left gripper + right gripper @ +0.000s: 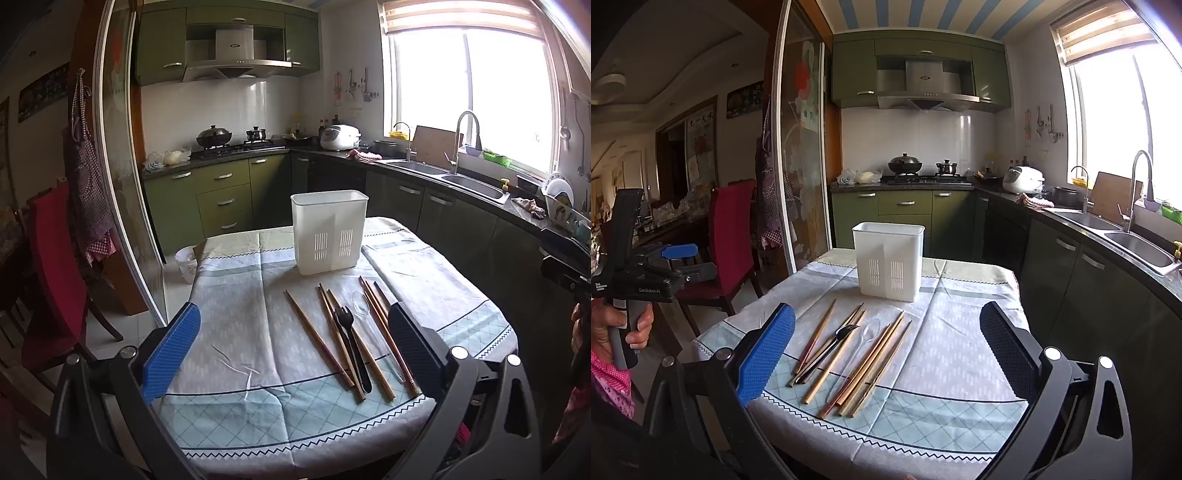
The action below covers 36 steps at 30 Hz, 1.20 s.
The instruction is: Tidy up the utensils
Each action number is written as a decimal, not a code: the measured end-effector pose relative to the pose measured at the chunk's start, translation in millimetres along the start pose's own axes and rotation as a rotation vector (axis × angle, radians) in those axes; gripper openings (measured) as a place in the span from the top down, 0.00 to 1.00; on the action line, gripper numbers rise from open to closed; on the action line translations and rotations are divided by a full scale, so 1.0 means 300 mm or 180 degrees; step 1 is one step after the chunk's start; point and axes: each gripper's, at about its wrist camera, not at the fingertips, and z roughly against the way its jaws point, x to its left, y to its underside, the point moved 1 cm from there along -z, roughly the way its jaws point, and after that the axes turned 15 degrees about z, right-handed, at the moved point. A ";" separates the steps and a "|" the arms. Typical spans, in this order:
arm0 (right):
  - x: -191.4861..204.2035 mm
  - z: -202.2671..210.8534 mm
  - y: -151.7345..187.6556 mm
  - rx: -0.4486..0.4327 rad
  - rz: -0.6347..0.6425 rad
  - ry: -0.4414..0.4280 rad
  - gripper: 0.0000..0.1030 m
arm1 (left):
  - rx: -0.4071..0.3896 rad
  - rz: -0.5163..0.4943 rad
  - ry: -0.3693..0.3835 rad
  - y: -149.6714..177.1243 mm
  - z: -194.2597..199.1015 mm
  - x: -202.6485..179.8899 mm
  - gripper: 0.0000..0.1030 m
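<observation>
A white plastic holder (330,232) with slotted sides stands upright toward the far end of the table (236,295); its inside cannot be seen from either view. In front of it, apart from it, wooden chopsticks (325,339), a black fork (349,343) and a clear spoon (369,325) lie loose in a bunch on the tablecloth. The left gripper (295,354) and the right gripper (886,354) both hang above the near table edge, jaws spread wide and grasping nothing.
</observation>
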 end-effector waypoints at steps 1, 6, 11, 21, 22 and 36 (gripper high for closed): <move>0.000 0.001 0.000 -0.0010 -0.0003 -0.0002 0.04 | -0.0004 -0.0003 0.0003 0.000 0.001 0.000 0.06; 0.001 0.001 0.000 0.0004 -0.0006 -0.0005 0.04 | 0.0020 0.0008 0.0002 -0.003 0.001 -0.001 0.06; 0.002 0.000 -0.002 0.0022 -0.0003 -0.0012 0.04 | 0.0016 0.0015 0.0014 0.003 0.005 -0.005 0.06; 0.010 -0.010 0.003 0.0041 -0.0006 -0.0008 0.04 | 0.0055 0.0029 0.0005 0.016 -0.003 0.014 0.06; 0.008 -0.009 0.002 0.0043 -0.0009 -0.0011 0.04 | 0.0056 0.0028 0.0006 0.017 -0.003 0.015 0.06; 0.007 -0.090 0.064 0.0134 -0.0024 0.0098 0.04 | 0.0085 0.0051 0.0006 0.030 -0.011 0.017 0.06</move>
